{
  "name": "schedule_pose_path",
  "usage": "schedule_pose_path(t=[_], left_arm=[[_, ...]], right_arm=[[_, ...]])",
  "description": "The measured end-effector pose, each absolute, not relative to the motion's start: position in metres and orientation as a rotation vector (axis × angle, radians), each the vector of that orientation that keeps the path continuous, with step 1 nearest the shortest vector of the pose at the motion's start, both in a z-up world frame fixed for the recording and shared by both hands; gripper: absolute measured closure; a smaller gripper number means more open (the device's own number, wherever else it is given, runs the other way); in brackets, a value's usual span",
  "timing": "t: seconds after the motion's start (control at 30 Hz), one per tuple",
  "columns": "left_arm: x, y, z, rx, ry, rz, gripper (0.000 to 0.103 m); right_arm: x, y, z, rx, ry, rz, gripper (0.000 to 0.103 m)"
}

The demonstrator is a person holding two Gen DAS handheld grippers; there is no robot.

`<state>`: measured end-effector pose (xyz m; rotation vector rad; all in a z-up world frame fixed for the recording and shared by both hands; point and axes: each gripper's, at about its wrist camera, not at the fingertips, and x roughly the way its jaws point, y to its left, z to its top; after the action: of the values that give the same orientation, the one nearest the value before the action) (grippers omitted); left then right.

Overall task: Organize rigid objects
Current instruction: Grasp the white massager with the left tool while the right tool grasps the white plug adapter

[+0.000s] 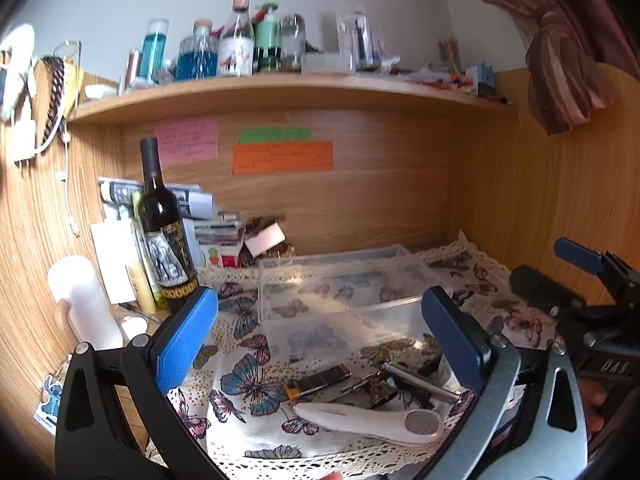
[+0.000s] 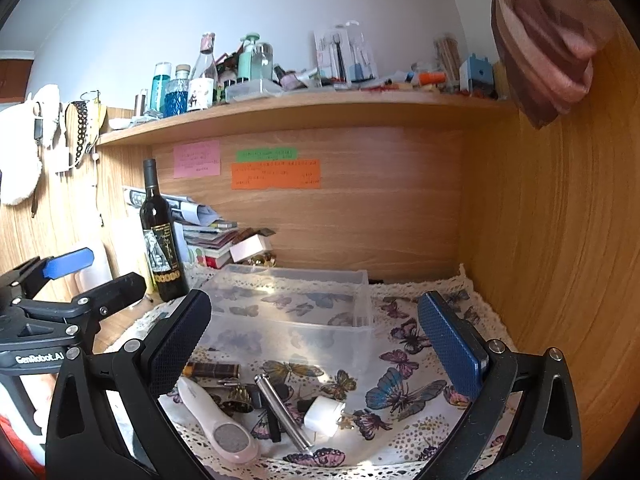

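1. Left wrist view: left gripper point(image 1: 320, 340) spread wide, nothing in it, hovering over the cloth point(image 1: 248, 364). The clear bin point(image 1: 340, 280) sits empty just behind the clutter, probably where it all goes. White file point(image 1: 372, 420) lies nearest, metal rod point(image 1: 420, 380) and lighter point(image 1: 320, 380) beside it.
2. Right wrist view: right gripper point(image 2: 316, 344) also gaping, empty, above the same pile (file point(image 2: 216, 424), rod point(image 2: 280, 412), white cap point(image 2: 324, 416)). "GenRobot.AI" reads on the other gripper's body; sticky notes point(image 2: 276, 174) illegible.
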<state>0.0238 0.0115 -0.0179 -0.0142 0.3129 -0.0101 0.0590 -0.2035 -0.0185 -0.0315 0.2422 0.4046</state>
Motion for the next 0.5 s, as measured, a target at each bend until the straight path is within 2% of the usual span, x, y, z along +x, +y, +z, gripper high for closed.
schedule_pose_path(t=[0.17,0.27,0.5], left_arm=[[0.043,0.027,-0.038,-0.050,0.402,-0.030,0.001],[0.053,0.033,-0.054,-0.053,0.463,-0.018,0.018],[0.071,0.045,-0.088,-0.087,0.608,-0.040,0.025]], right_arm=[[0.077,-0.211,-0.032,-0.027,0.315,0.392,0.001],[0.083,-0.212,-0.041,-0.043,0.356,0.383,0.009],[0.102,-0.210,-0.070,-0.080,0.490,0.387,0.030]])
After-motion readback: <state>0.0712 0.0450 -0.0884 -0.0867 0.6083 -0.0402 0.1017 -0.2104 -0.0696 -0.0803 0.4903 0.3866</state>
